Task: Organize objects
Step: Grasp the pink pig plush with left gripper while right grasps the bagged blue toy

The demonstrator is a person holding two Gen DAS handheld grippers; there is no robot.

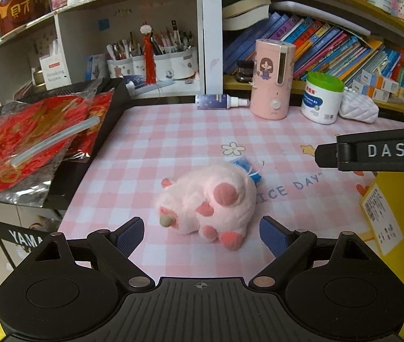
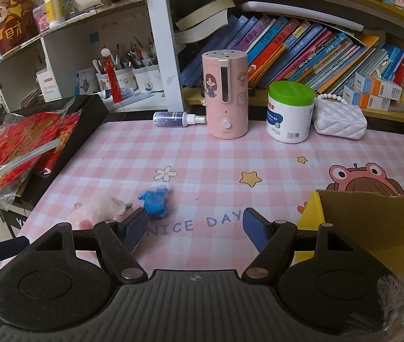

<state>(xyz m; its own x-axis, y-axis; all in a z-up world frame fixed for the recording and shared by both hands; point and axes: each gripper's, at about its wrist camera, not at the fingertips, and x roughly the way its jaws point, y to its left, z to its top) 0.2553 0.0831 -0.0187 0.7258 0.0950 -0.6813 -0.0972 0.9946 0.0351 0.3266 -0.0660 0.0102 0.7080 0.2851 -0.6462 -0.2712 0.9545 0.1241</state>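
A pink plush toy [image 1: 210,199] with darker pink spots lies on the pink checked desk mat [image 1: 150,131]. It sits just beyond my left gripper [image 1: 200,235], which is open with nothing between its blue pads [image 1: 129,235]. A crumpled blue thing [image 1: 247,168] rests right behind the plush. In the right wrist view the blue thing [image 2: 156,201] lies just ahead of the left pad of my right gripper [image 2: 195,228], which is open and holds nothing. The plush [image 2: 96,213] appears blurred to its left.
At the mat's far edge stand a lying spray bottle [image 2: 177,119], a pink humidifier [image 2: 226,94], a green-lidded white jar [image 2: 288,114] and a white quilted purse [image 2: 340,119]. An open cardboard box [image 2: 373,222] is at the right. Red packets [image 1: 30,139] lie on a black case at the left.
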